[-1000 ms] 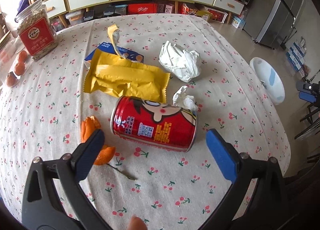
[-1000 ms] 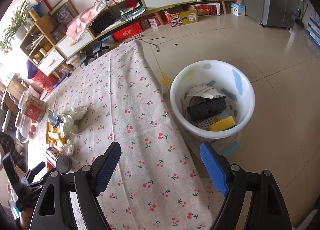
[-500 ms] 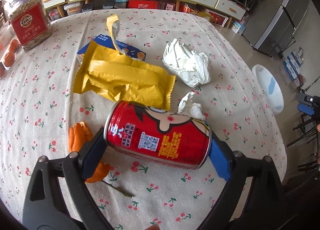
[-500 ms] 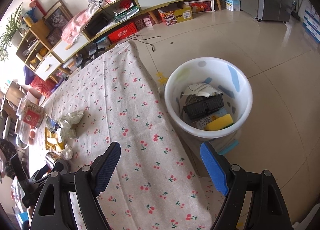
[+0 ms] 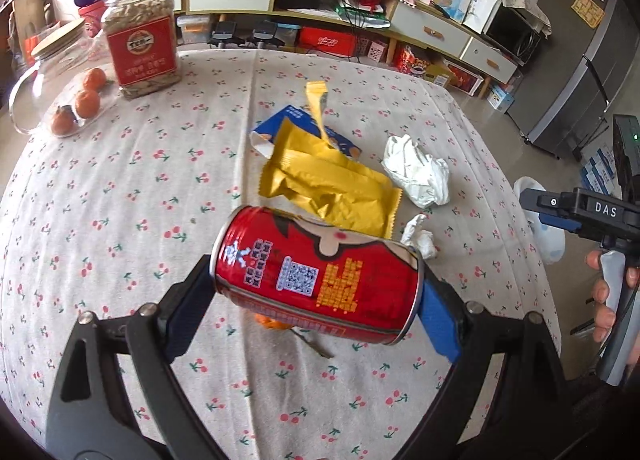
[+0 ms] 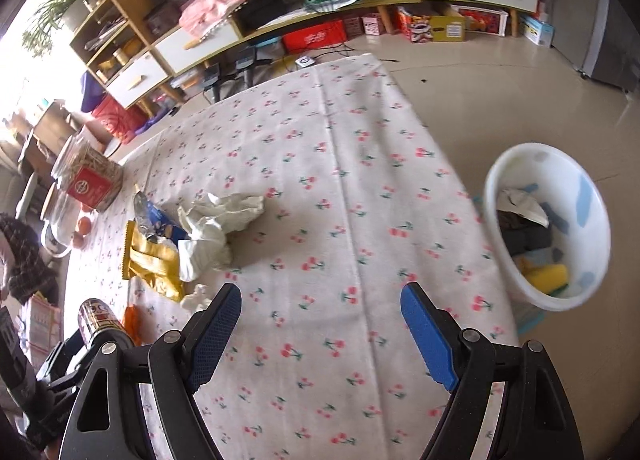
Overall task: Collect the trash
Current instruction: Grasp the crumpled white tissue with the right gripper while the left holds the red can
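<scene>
Red soda can (image 5: 318, 278) sits sideways between the blue pads of the left gripper (image 5: 316, 312), squeezed at both ends and held up off the cherry tablecloth (image 5: 132, 195). Behind it on the cloth lie a yellow wrapper (image 5: 332, 187), a big crumpled tissue (image 5: 418, 171) and a small tissue ball (image 5: 420, 238). The right gripper (image 6: 320, 326) has its fingers wide apart and holds nothing. A white trash bin (image 6: 592, 219) stands on the floor beside the table.
</scene>
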`<control>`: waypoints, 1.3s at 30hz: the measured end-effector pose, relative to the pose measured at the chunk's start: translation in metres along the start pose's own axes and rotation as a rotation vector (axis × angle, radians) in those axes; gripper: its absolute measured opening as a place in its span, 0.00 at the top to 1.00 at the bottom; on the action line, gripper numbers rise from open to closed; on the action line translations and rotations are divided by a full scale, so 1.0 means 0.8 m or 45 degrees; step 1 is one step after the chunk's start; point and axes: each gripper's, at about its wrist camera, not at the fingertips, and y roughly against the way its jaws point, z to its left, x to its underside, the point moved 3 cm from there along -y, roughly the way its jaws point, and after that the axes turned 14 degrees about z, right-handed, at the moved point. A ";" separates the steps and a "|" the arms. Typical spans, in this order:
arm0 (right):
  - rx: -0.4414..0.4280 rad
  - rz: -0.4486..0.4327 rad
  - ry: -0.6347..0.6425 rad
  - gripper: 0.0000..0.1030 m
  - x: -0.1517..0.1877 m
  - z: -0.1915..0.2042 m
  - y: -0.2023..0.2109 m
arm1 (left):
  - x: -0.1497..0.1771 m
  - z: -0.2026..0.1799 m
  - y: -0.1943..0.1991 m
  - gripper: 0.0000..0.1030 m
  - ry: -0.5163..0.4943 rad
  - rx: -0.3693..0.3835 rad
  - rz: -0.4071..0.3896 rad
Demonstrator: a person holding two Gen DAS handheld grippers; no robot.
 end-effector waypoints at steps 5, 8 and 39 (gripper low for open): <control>-0.027 0.028 0.074 0.19 -0.023 0.053 -0.036 | 0.004 0.021 -0.002 0.11 0.069 0.001 0.018; -0.031 0.046 0.083 0.19 -0.034 0.071 -0.057 | 0.005 0.030 0.001 0.10 0.089 0.012 0.018; -0.035 0.048 0.202 0.69 -0.034 0.093 -0.076 | 0.007 0.044 0.009 0.10 0.118 0.014 0.009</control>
